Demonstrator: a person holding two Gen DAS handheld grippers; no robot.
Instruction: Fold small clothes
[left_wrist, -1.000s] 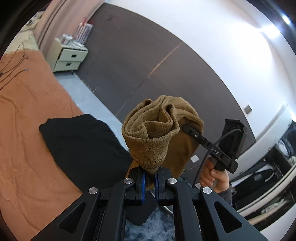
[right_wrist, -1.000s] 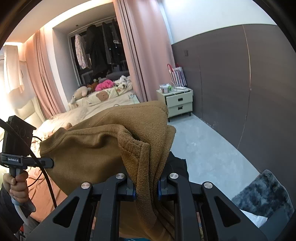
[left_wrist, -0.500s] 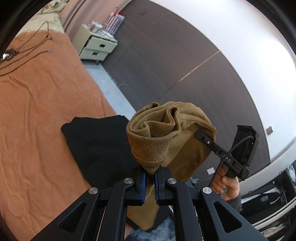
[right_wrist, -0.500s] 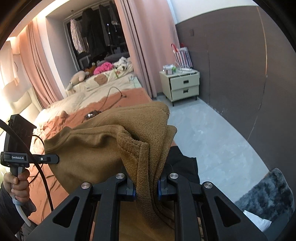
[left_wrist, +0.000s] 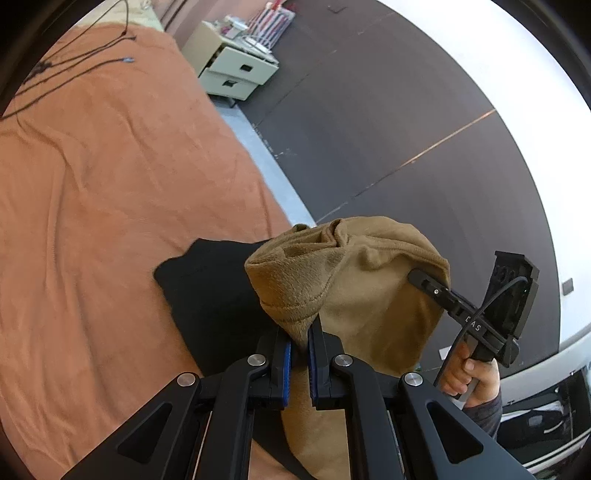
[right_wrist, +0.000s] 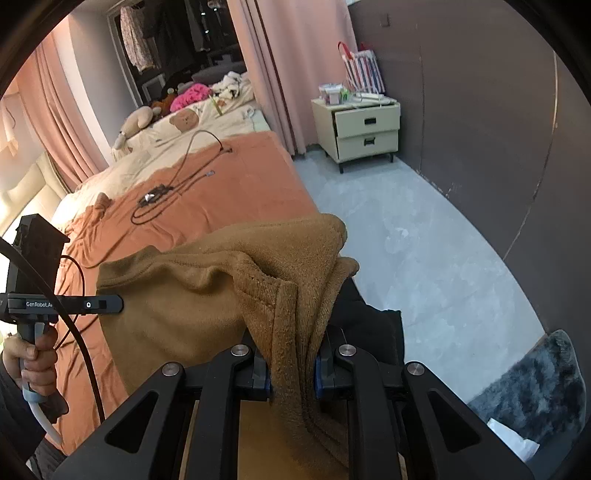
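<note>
A tan fleece garment hangs stretched between both grippers above the orange bed. My left gripper is shut on one hemmed edge of it. My right gripper is shut on a bunched fold of the same tan garment. In the left wrist view the right gripper reaches into the cloth from the right, held by a hand. In the right wrist view the left gripper enters from the left. A black garment lies flat on the bed beneath, its edge also showing as the black garment.
The orange bedspread spreads to the left, with black cables lying farther up the bed. A cream nightstand stands by the dark wall. Grey floor runs along the bed's side, and a dark fluffy rug lies at lower right.
Both grippers have carried the tan garment lower and across toward the bed, still gripping it. More of the bedspread fills both views, and the black garment sits closer below.
</note>
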